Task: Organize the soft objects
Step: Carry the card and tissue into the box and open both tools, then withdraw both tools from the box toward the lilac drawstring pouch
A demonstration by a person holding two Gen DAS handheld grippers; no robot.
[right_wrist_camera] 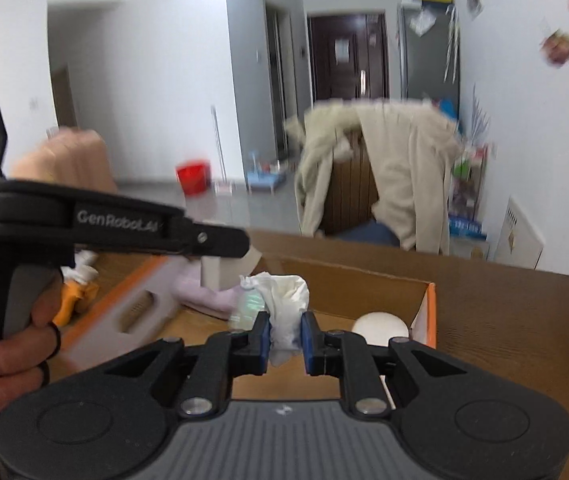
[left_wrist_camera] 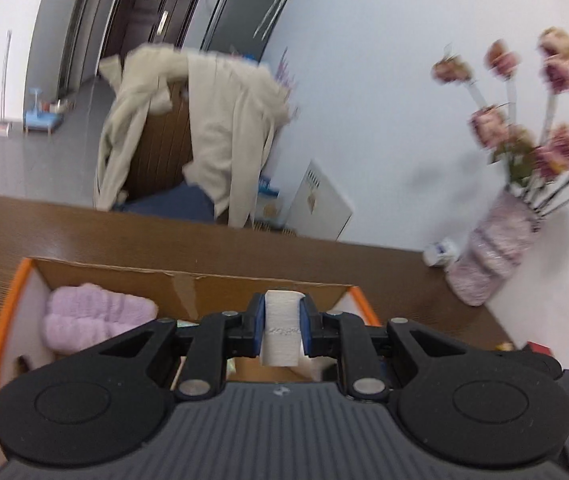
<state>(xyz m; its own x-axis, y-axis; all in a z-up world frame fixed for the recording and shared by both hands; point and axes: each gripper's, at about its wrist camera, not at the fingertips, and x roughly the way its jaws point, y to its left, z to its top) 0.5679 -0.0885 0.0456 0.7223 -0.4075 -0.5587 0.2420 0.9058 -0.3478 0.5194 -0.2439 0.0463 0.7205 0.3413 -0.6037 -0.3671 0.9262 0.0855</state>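
Note:
My left gripper [left_wrist_camera: 281,322] is shut on a white folded soft block [left_wrist_camera: 281,328], held above an orange-edged cardboard box [left_wrist_camera: 188,286]. A fluffy lilac cloth [left_wrist_camera: 92,316] lies in the box's left part. In the right wrist view my right gripper [right_wrist_camera: 286,340] is shut on a crumpled white cloth [right_wrist_camera: 284,304] over the same box [right_wrist_camera: 384,284]. A round white soft object [right_wrist_camera: 380,326] rests in the box's right corner, and the lilac cloth [right_wrist_camera: 204,294] lies at the left. The other gripper [right_wrist_camera: 116,226], held by a hand [right_wrist_camera: 16,356], crosses the left side.
The box sits on a brown wooden table [left_wrist_camera: 84,236]. A vase of pink flowers [left_wrist_camera: 496,248] stands at the table's right by the wall, with a small white container [left_wrist_camera: 440,252] beside it. A chair draped with a beige coat [left_wrist_camera: 204,132] stands behind the table. An orange-and-white soft item [right_wrist_camera: 78,288] lies left of the box.

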